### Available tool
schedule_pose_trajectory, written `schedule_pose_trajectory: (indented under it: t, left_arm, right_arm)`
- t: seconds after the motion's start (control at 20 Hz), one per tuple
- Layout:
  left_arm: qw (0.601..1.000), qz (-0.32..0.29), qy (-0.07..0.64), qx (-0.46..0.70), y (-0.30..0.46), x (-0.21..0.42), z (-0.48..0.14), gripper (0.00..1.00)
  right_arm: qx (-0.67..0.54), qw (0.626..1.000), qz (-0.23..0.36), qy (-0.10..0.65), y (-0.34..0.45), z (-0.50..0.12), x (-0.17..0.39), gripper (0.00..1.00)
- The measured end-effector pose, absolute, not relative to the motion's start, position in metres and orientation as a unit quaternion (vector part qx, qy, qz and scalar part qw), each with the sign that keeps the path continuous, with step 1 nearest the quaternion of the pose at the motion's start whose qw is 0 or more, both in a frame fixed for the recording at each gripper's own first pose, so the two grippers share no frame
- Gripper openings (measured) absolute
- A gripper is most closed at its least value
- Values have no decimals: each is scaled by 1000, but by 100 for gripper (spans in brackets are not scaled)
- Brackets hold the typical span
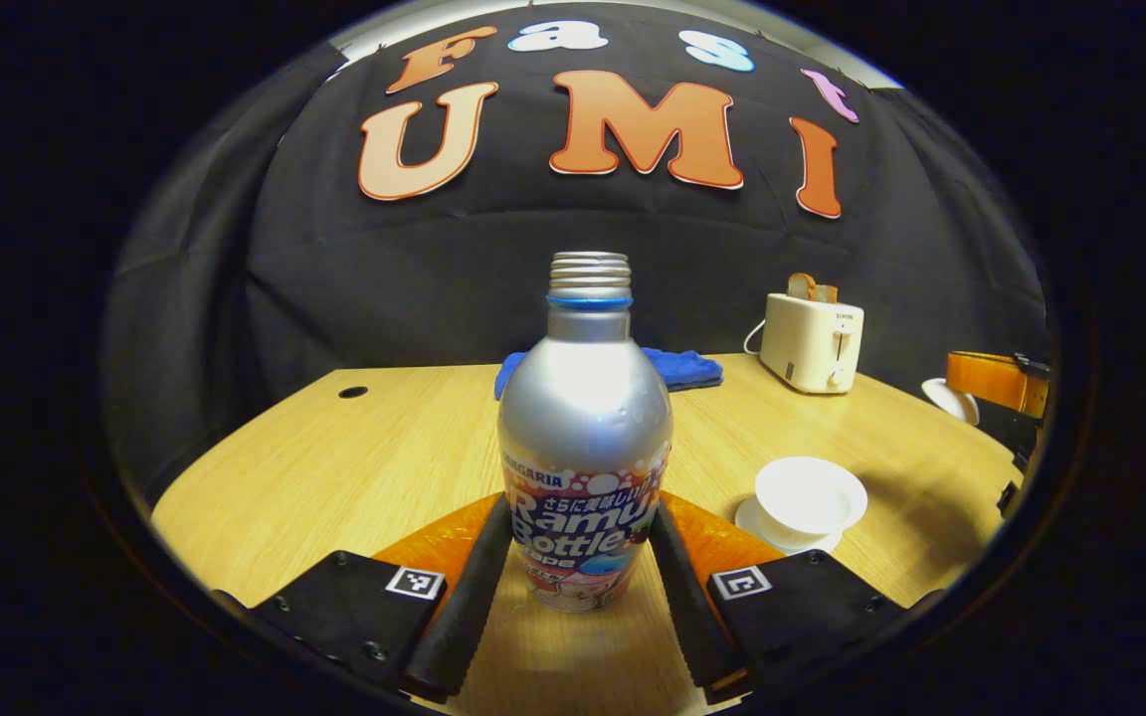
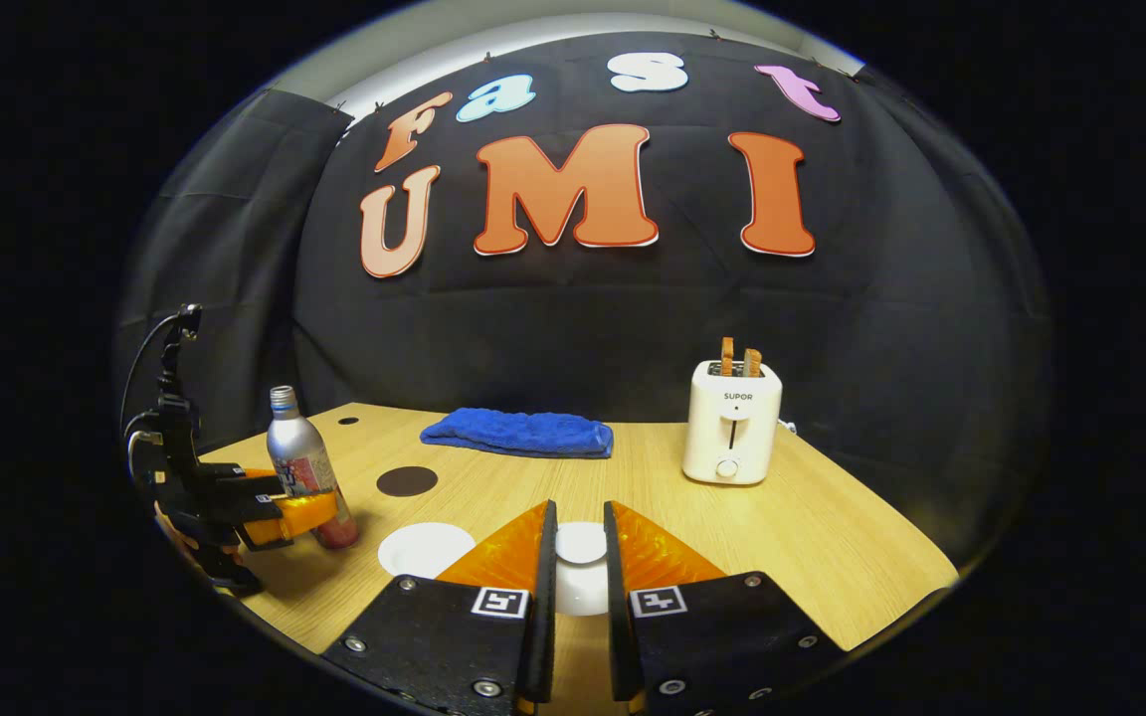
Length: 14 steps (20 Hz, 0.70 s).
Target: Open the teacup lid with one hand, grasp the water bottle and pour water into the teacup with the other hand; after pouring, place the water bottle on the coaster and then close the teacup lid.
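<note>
A silver water bottle [image 1: 583, 418] with a bare threaded neck stands upright between the fingers of my left gripper [image 1: 581, 507], which is shut on its labelled lower half. The right gripper view has the same bottle [image 2: 296, 447] at the far left, held by the left gripper [image 2: 326, 522]. The white teacup [image 1: 810, 495] sits uncovered on its saucer to the right of the bottle and appears as a white disc [image 2: 426, 549] in the right gripper view. My right gripper [image 2: 578, 512] is shut on the white lid [image 2: 581, 545]. A round dark coaster [image 2: 407, 481] lies behind the cup.
A cream toaster [image 2: 732, 423] with two slices of toast stands at the back right of the wooden table [image 1: 334, 467]. A folded blue cloth [image 2: 518, 434] lies along the back edge. A small cable hole [image 2: 348, 421] sits in the back left corner.
</note>
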<state>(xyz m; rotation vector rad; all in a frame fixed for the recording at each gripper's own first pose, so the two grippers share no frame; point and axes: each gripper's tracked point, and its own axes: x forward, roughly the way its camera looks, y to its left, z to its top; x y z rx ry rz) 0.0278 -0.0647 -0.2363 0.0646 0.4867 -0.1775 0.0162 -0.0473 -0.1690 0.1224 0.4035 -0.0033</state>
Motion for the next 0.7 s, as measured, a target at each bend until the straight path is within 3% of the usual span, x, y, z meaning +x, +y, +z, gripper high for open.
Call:
schedule_pose_trajectory:
  t: [0.05,0.15,0.2,0.35,0.4,0.7]
  left_arm:
    - [967,-81,235,50,-63,33,-233,79]
    - [966,-77,228,98,-60,36,-227,84]
    - [964,-75,224,124,-59,37,-223,77]
    - [953,-75,205,209,-62,46,-211,84]
    - [946,-77,202,241,-63,47,-210,77]
    - [900,-119,168,383,-80,52,-209,80]
  right_arm:
    - [61,978,-4,200,-51,-169,14,23]
    - [61,978,-10,198,-59,-165,10,23]
    - [61,979,-14,196,-64,-164,8,23]
    - [61,979,-25,193,-77,-163,1,23]
    - [62,979,-29,192,-81,-162,-1,23]
    - [59,980,-39,185,-98,-155,-10,23]
